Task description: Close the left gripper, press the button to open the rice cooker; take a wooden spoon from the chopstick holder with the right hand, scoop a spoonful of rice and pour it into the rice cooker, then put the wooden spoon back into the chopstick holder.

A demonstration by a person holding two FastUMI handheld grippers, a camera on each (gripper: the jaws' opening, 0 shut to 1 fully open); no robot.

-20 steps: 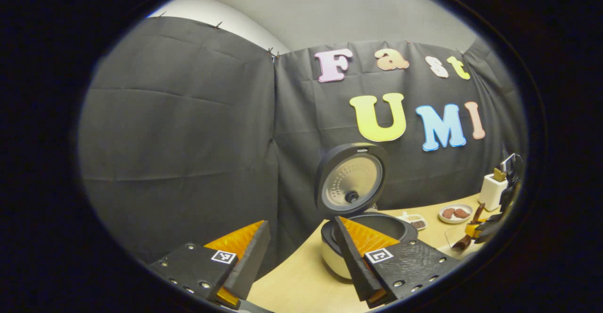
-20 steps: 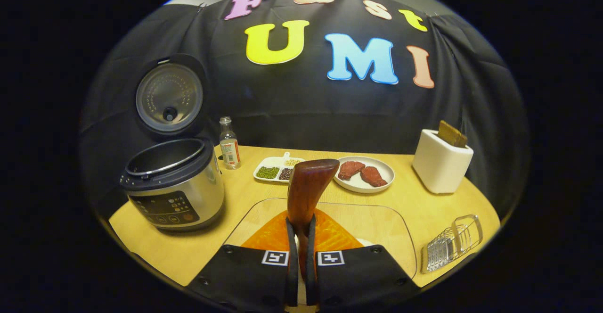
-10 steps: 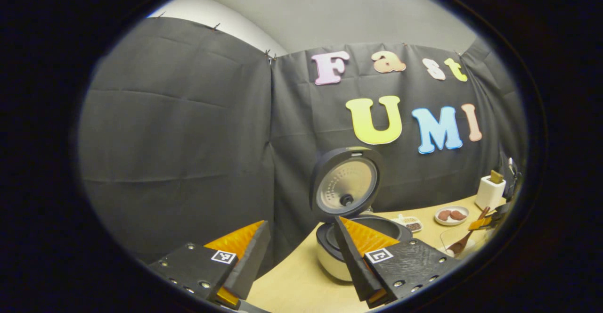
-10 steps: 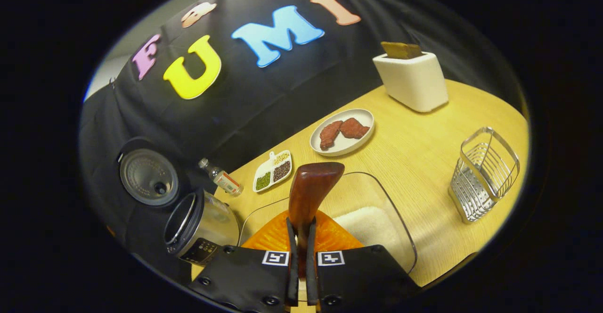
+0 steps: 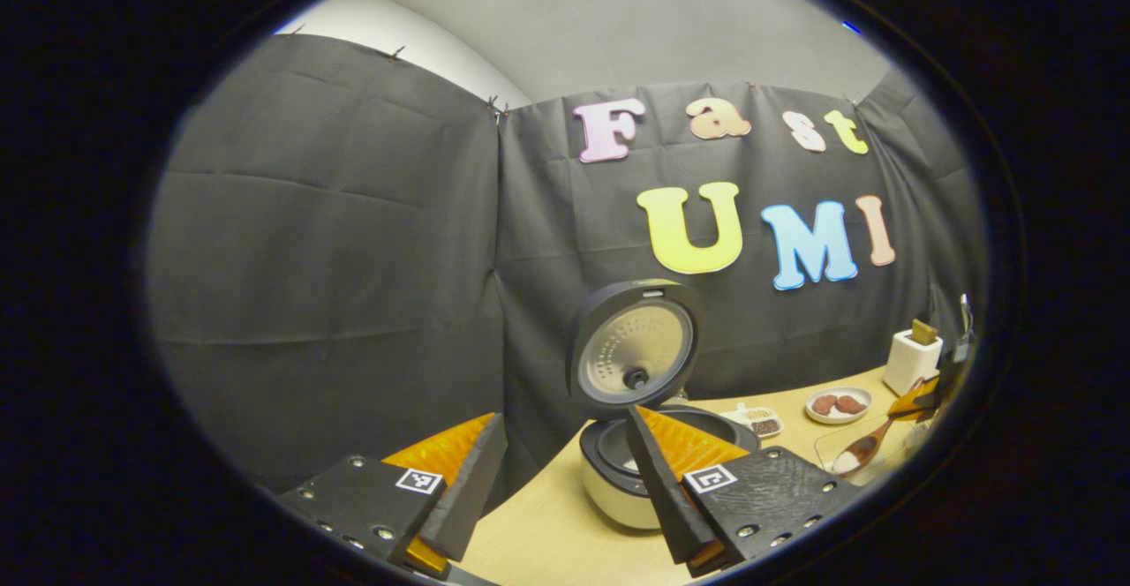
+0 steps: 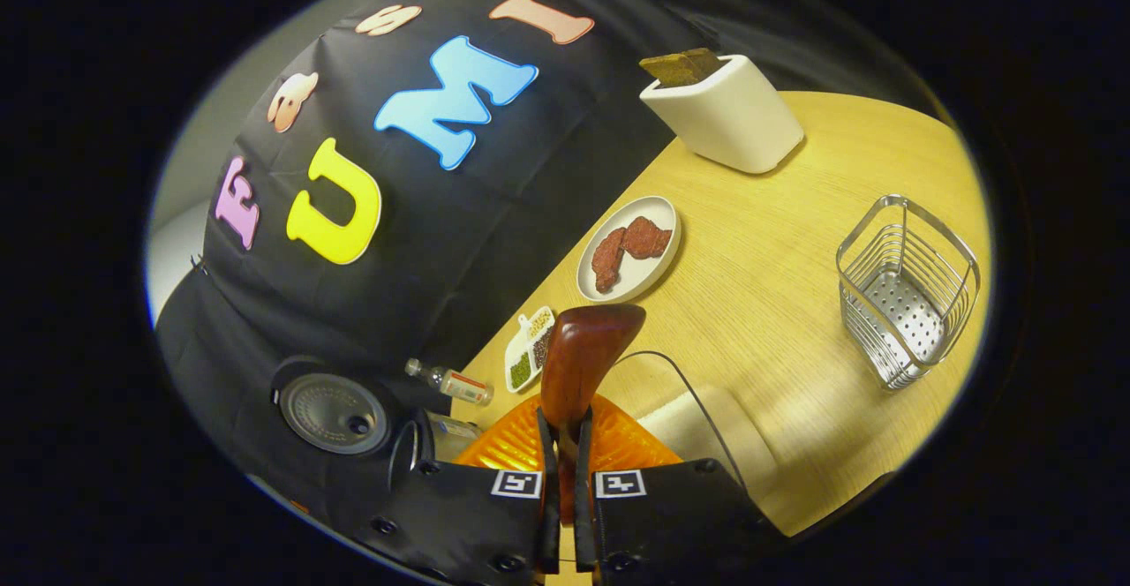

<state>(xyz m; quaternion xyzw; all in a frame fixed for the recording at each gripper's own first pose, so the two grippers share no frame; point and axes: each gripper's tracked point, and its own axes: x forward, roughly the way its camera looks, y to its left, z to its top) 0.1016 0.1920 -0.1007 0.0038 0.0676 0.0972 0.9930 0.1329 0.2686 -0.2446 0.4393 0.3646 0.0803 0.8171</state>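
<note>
While the left tool hangs spread apart, the right tool clamps the wooden spoon, tilted over the rice container.

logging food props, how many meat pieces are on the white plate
2. Both lie on the plate by the booth wall, touching: one meat piece toward the toaster, the other toward the divided dish.

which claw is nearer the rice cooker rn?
Left. The left claw hangs open just in front of the open rice cooker. The right claw, shut on the wooden spoon, is off to the side, over the clear rice container.
</note>
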